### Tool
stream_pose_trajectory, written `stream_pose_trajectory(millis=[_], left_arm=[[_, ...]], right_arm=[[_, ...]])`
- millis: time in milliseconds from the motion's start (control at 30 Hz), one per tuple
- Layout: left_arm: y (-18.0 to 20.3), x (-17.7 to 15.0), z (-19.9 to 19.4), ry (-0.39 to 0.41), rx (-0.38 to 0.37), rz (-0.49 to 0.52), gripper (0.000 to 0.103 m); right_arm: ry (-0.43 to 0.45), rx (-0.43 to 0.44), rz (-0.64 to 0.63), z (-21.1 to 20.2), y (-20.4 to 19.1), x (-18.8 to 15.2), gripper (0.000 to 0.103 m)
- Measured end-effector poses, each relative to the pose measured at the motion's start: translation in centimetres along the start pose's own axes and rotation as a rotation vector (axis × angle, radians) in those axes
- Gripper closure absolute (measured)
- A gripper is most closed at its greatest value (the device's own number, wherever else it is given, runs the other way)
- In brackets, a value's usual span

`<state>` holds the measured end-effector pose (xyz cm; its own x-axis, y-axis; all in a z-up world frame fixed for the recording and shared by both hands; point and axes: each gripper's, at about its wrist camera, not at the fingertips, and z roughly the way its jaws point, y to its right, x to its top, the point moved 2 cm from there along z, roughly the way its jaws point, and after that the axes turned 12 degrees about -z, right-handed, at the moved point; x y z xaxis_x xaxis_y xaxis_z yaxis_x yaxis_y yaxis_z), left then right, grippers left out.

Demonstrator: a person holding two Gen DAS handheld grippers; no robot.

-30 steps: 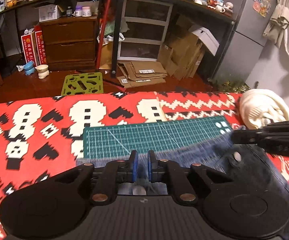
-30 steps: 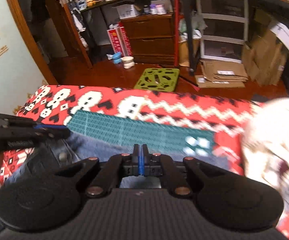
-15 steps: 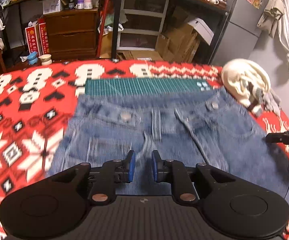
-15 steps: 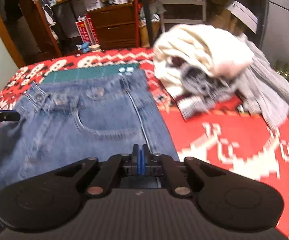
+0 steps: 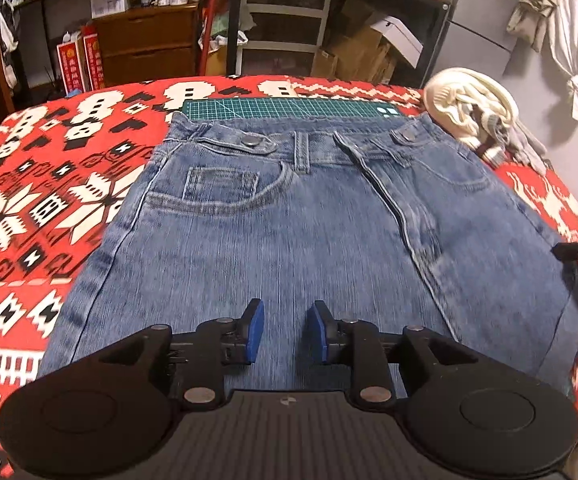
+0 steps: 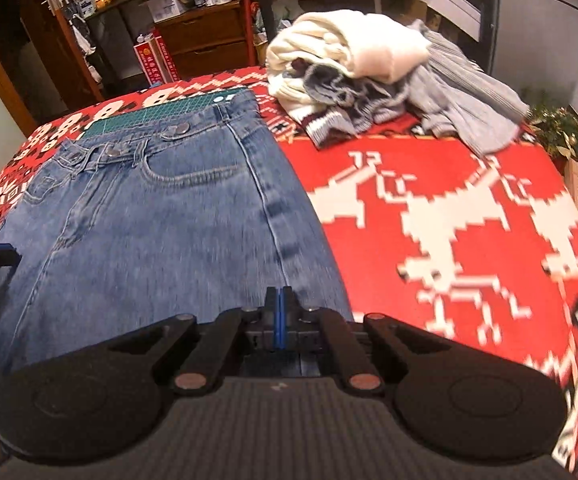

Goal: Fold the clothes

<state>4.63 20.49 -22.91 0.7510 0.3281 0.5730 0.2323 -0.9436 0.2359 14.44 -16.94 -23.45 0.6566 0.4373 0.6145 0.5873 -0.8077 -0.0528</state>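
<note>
In the left wrist view, both cameras have pulled back from the waistband since a second ago, so the whole upper part of the blue denim jeans (image 5: pixel 289 216) now shows, where before only the green gridded cutting mat (image 5: pixel 289 108) and a strip of denim did; the jeans lie flat, front up, on the counter under its red-and-white patterned knit cloth (image 5: pixel 41 200), waistband overlapping the mat's near edge; the left gripper (image 5: pixel 285 332) hovers over the thigh area with its blue pads apart, released and holding nothing; its jaws have widened over the last second.

In the right wrist view, the right gripper (image 6: pixel 279 316) sits at the jeans' (image 6: pixel 149 232) right side seam, pads clenched together; whether denim is pinched between them I cannot tell; a heap of cream and grey knitwear (image 6: pixel 369 80) lies just beyond the waistband.

I judge the step to be spreading the jeans flat before a lengthwise fold; next calls for gripping one side edge at waist and leg, carrying it across.
</note>
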Motion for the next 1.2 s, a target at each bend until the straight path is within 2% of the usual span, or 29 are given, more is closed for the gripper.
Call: stream_pose_trajectory(millis=[100,367,467,600,767,900,1200], left_arm=[[0.2,-0.8,-0.6,-0.004,-0.010,-0.004,0.065],[0.9,-2.7,-1.3,0.009,-0.003,-0.007,0.055],[1.1,-3.2,-1.5,0.014,-0.003,-0.005,0.045],[2.1,-3.9,-1.2,0.032,0.011,0.040,0.030],[3.1,-4.6,-0.7,0.050,0.028,0.092,0.021],[3.4,-4.9,-0.5,0.055,0.039,0.115,0.018],[3.6,-5.0,-0.4,0.056,0.044,0.123,0.015]], right_arm=[[-0.005,0.002,0.019,-1.0,0.0,-1.5,0.103],[0.005,-0.026,0.014,-2.8,-1.3,-3.0,0.103],[0.017,-0.044,0.010,-3.0,-1.5,-2.7,0.099],[0.038,-0.071,-0.009,-2.5,-1.6,-1.5,0.098],[0.039,-0.090,-0.040,-1.0,-1.7,-0.3,0.098],[0.014,-0.092,-0.042,0.0,-1.5,-0.3,0.098],[-0.023,-0.055,-0.042,-1.0,-1.4,-1.5,0.099]])
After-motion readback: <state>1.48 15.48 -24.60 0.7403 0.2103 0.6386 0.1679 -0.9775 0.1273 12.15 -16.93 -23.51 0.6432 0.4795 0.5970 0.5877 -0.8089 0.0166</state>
